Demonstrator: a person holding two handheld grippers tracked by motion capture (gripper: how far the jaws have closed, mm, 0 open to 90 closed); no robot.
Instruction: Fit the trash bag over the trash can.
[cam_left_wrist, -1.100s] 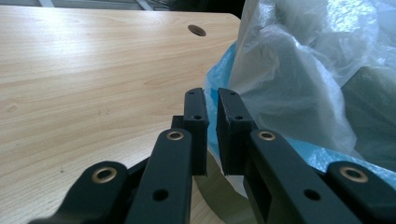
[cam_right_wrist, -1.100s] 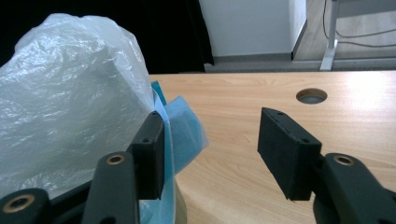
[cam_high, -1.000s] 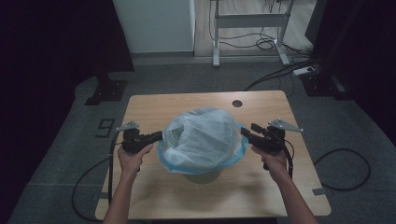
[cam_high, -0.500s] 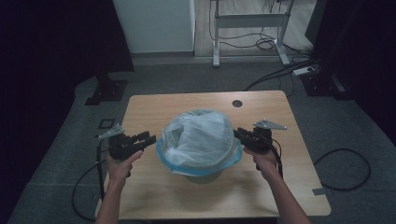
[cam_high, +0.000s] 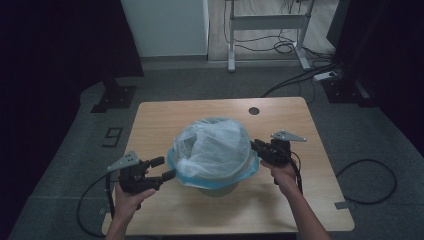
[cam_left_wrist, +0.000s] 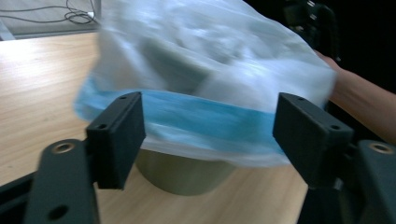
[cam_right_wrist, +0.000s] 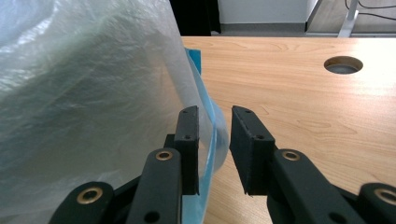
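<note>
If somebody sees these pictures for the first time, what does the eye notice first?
First the translucent plastic bag with a blue hem, draped over a round bin in the middle of the wooden table. Then the two black tools at its sides: the left tool with jaws that have just been opening, clear of the hem, and the right tool with jaws narrowed around the hem.
</note>
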